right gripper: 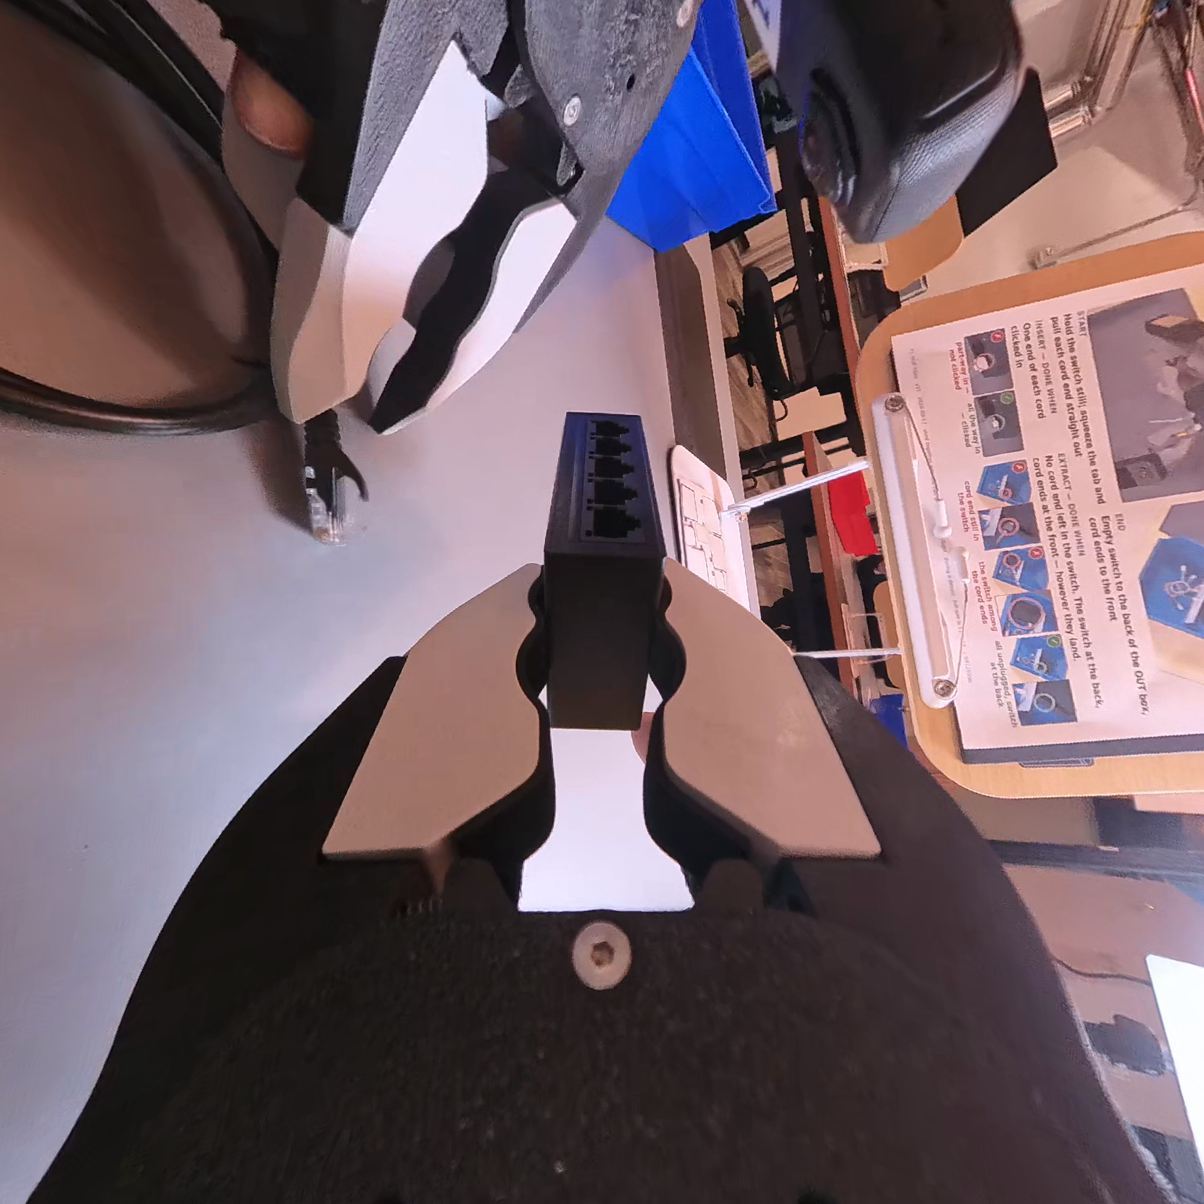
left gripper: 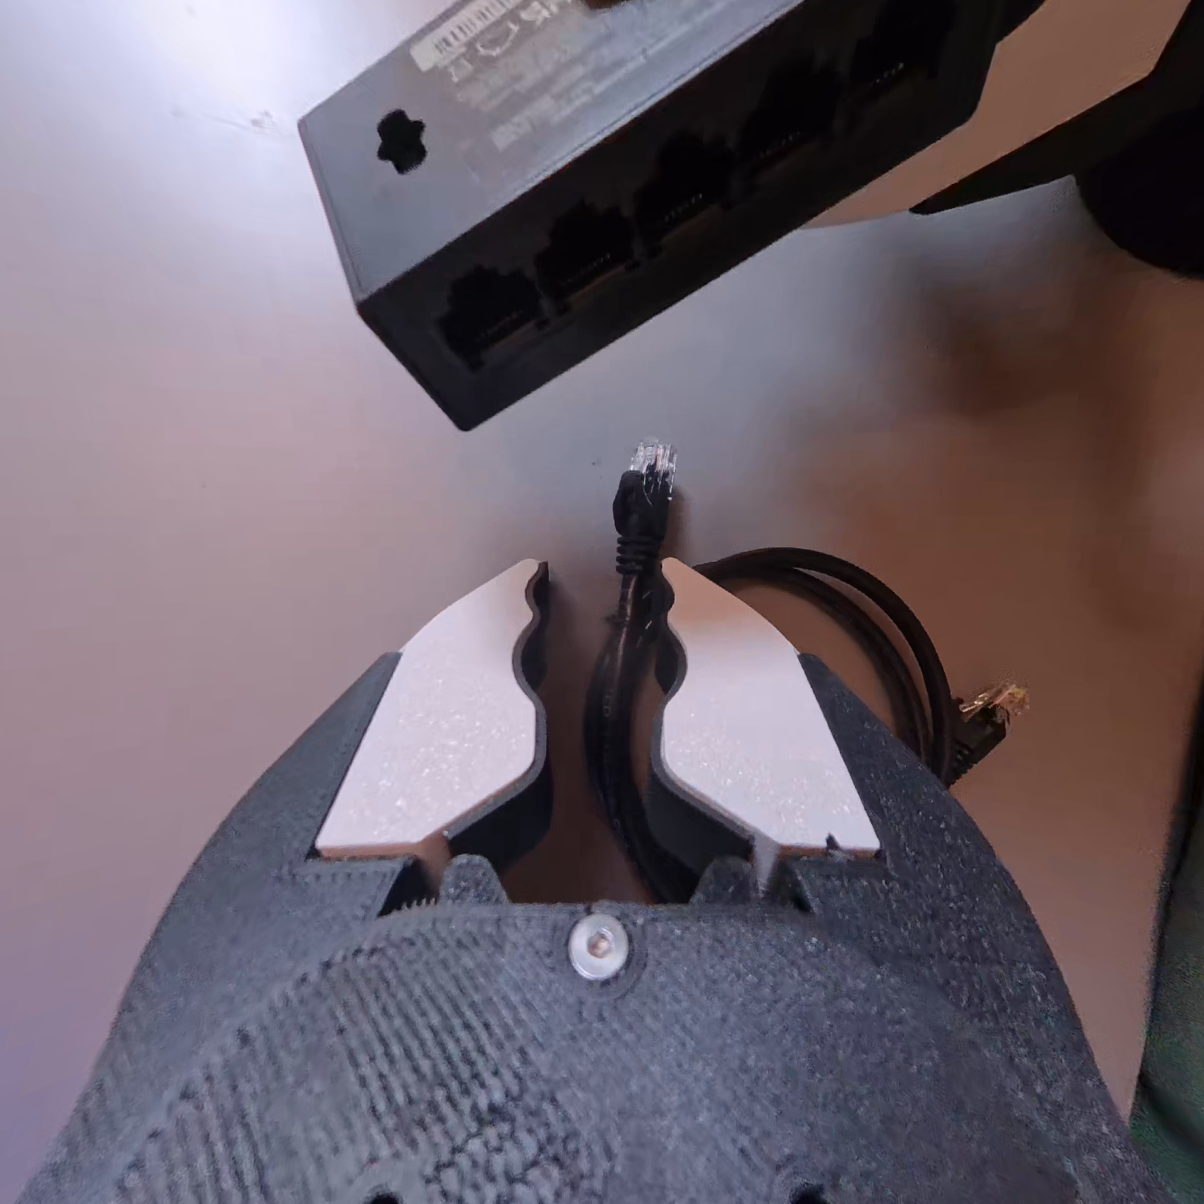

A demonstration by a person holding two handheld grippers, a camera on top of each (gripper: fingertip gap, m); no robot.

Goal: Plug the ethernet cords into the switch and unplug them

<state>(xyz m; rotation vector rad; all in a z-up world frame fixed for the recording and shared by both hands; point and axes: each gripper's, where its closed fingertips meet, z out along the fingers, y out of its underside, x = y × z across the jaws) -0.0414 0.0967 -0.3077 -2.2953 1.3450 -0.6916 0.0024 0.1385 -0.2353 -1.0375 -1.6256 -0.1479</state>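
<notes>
My right gripper (right gripper: 602, 573) is shut on one end of the black switch (right gripper: 602, 619) and holds it above the white table. Its row of empty ports (right gripper: 609, 485) faces the left gripper. In the left wrist view the switch (left gripper: 586, 215) hangs ahead, tilted, with the right gripper (left gripper: 1042, 98) at its far end. My left gripper (left gripper: 602, 573) is open. A black ethernet cord (left gripper: 625, 684) lies between its fingers against the right one, and its clear plug (left gripper: 651, 466) points at the switch. The left gripper (right gripper: 345, 417) and that plug (right gripper: 326, 501) also show in the right wrist view.
The cord loops to the right, with a second plug (left gripper: 990, 707) lying on the table (left gripper: 195, 456). An instruction sheet on a wooden board (right gripper: 1042, 521) stands beyond the table edge. A blue bin (right gripper: 703, 143) sits behind the left gripper. The left gripper's tips are roughly 10 centimetres from the right gripper's.
</notes>
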